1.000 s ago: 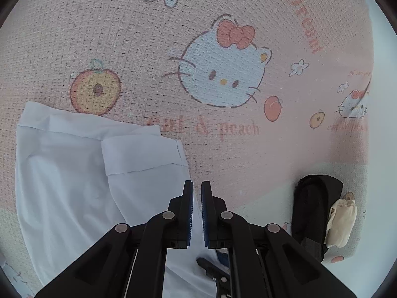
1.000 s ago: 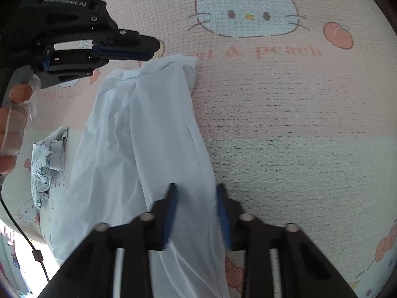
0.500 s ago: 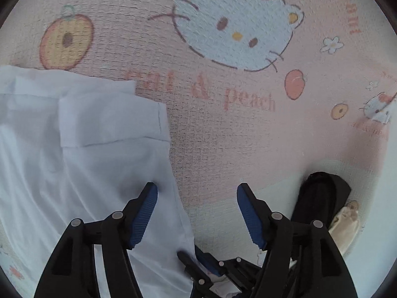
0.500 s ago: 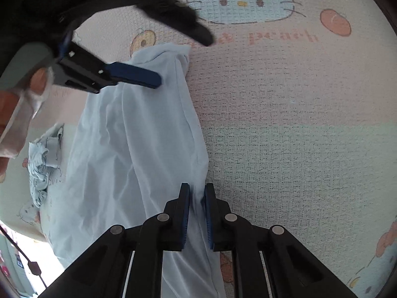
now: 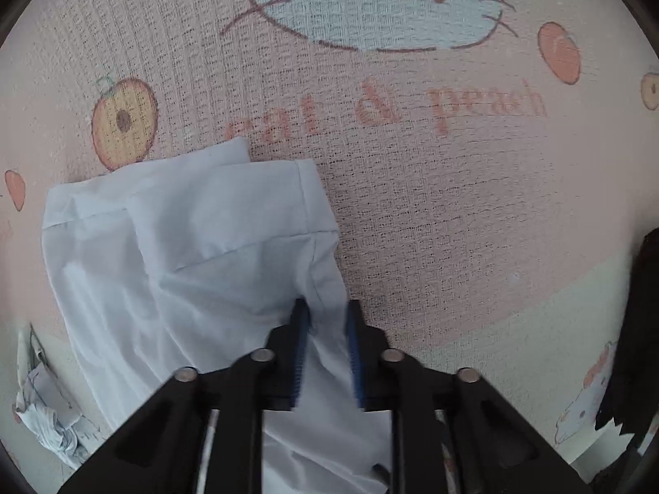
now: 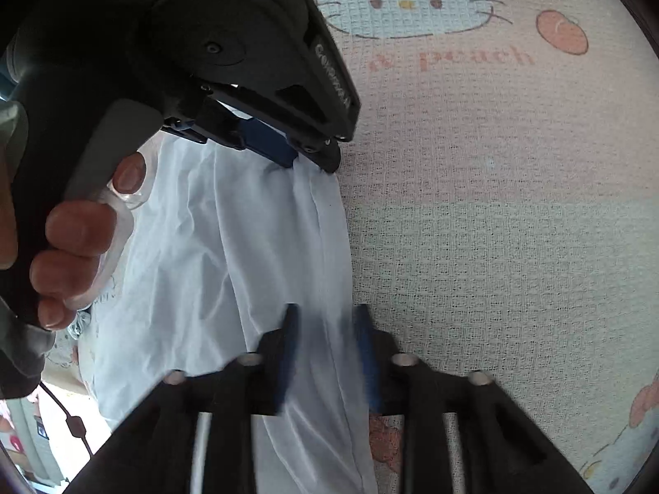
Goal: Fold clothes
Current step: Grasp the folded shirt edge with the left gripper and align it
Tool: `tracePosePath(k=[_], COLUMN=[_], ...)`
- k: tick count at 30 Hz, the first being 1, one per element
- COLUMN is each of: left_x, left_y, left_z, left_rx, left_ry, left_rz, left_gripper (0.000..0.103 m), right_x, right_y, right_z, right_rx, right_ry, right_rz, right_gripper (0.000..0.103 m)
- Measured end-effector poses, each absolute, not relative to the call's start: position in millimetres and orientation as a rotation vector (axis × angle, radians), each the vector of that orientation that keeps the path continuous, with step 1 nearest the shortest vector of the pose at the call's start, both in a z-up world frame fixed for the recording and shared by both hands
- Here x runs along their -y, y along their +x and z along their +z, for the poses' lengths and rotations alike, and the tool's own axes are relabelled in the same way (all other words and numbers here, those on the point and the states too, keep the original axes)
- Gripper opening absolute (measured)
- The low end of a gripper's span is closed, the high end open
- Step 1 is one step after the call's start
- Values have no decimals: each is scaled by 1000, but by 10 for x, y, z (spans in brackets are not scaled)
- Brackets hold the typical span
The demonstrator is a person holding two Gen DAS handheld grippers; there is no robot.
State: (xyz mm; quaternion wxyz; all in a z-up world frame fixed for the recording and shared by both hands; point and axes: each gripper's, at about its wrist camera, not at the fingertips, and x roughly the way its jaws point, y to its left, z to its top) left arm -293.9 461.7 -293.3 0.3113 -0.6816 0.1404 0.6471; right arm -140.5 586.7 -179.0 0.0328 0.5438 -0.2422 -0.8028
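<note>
Garment: the white garment (image 5: 197,271) lies on the pink printed mat (image 5: 453,214), just below the mat's "cat & peach" lettering (image 5: 387,111), which serves as your landmark. A sleeve or folded panel with a stitched hem lies over its top. The long right-hand edge, away from the lettering, is doubled into a ridge.

Left gripper: your left gripper (image 5: 325,317) stands below the lettering at the garment's right edge. Its blue pads are a narrow gap apart with the doubled edge between them. Whether they pinch the cloth you cannot tell; the fingers are blurred.

Right gripper: your right gripper (image 6: 325,321) straddles the same ridge further from the lettering. Its pads stand apart, cloth passing between them, and nothing shows that they grip it.

Hand: your left hand (image 6: 78,243) wraps the left tool's handle, seen in the right wrist view.

Handling: judge the cloth thin, light and limp. It wrinkles readily, will sag between two holds and may slip from a shallow pinch.

Where to hold: take both layers at the doubled edge, well inside the hem, with the two holds spread apart along the ridge so the span lifts evenly.

Stage: the panel laid over suits a fold in progress; how many remain cannot be settled.

Other items: crumpled printed cloth (image 5: 49,424) lies left of the garment; a dark object (image 5: 634,329) lies far right.
</note>
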Motion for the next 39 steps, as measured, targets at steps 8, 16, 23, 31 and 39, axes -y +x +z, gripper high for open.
tracePosePath(k=[8, 16, 23, 31, 39], left_x=[-4281, -4262, -4513, -4456, -4515], left_y=[-3173, -3146, -2940, -2984, -2971], left_z=[-2653, -2734, -2814, -2702, -2750], left_rx=[-141, 64, -80, -68, -160], left_ry=[-1732, -1812, -1890, -1891, -1975], left_rz=[1676, 1432, 1411, 1360, 1443], left_gripper=[6, 7, 12, 78, 77], right_x=[-5810, -5916, -5975, -5985, -6364], right_y=[-1740, -1752, -1652, -1516, -1164], right_z=[-1905, -1985, -1803, -1644, -1558], right_rx=[764, 884, 885, 851, 963], right_ry=[1658, 1649, 1574, 1542, 1461], right_rz=[-2514, -2558, -2574, -2579, -2548], right_gripper=[47, 5, 4, 3, 3])
